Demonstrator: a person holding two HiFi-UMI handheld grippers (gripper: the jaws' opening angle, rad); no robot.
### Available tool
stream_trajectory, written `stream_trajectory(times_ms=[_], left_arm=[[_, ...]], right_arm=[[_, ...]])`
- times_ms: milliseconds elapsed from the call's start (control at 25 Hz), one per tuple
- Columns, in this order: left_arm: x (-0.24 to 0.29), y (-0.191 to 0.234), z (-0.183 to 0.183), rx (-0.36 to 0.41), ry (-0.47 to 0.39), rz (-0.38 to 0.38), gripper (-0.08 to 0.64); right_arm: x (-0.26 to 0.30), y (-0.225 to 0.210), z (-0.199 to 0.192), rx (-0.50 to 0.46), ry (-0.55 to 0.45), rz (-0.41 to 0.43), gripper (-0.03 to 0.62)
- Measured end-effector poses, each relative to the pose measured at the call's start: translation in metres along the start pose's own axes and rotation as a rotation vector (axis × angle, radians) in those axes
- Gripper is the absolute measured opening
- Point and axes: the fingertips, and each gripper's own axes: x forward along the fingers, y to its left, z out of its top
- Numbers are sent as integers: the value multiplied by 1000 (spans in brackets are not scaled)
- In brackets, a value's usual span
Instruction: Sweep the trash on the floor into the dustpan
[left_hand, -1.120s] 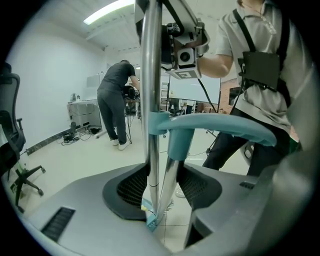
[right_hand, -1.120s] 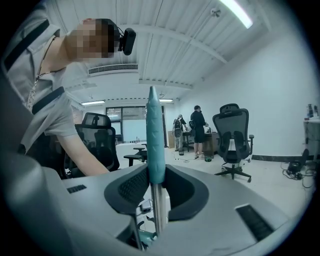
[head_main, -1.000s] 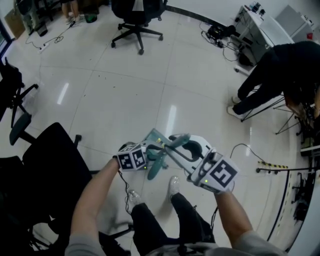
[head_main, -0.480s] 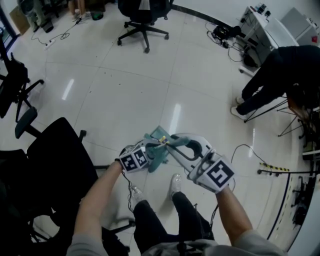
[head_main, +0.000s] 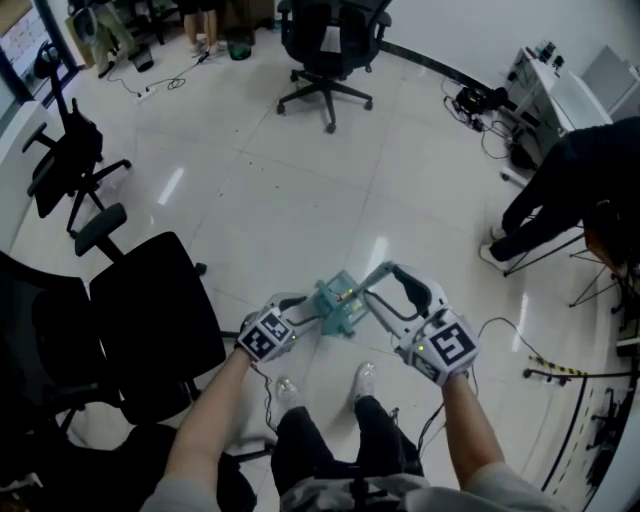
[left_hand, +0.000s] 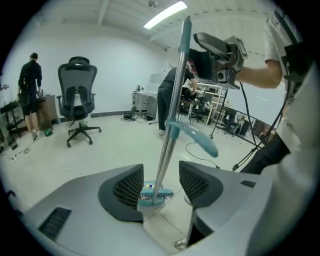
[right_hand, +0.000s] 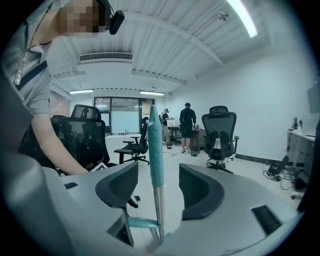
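Teal broom-and-dustpan set (head_main: 335, 305), slim metal shaft (left_hand: 169, 120) upright, stands on the glossy pale tiled floor (head_main: 300, 180) just beside the near black office chair (head_main: 150, 320). Left gripper (left_hand: 161, 181) and right gripper (right_hand: 155, 187), jaws just opened, straddle its shaft and teal grip (right_hand: 155, 140) without pressing. Another chair (head_main: 330, 45) and cables (head_main: 480, 100) lie well beyond that near chair.

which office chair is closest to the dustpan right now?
The large black chair at the head view's lower left; every other chair stands farther from the teal dustpan.

black chairs (head_main: 150, 325) left, open floor (head_main: 290, 190) ahead
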Motion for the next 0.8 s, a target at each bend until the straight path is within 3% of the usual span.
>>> stream_trajectory(times_ms=[120, 200, 400, 480, 600, 720, 800], left_arm=[[-33, -5, 21, -47, -51, 115, 156], [-55, -13, 37, -71, -94, 212, 28], [-105, -56, 100, -147, -234, 391, 6], [-121, -81, 134, -163, -293, 430, 6], [-138, -128, 187, -193, -412, 448, 6], [-154, -159, 231, -168, -491, 487, 6], [-163, -174, 253, -140, -523, 500, 6]], right_arm=[[-26, -3, 8, 6, -11, -3, 250], [-46, -6, 14, 3, -32, 18, 250], [-89, -13, 26, -26, -68, 93, 250], [-106, -13, 35, -17, -95, 125, 248], [-137, -6, 49, -14, -126, 166, 131], [-160, 6, 78, -3, -152, 170, 33], [-172, 14, 90, -3, -166, 163, 5]])
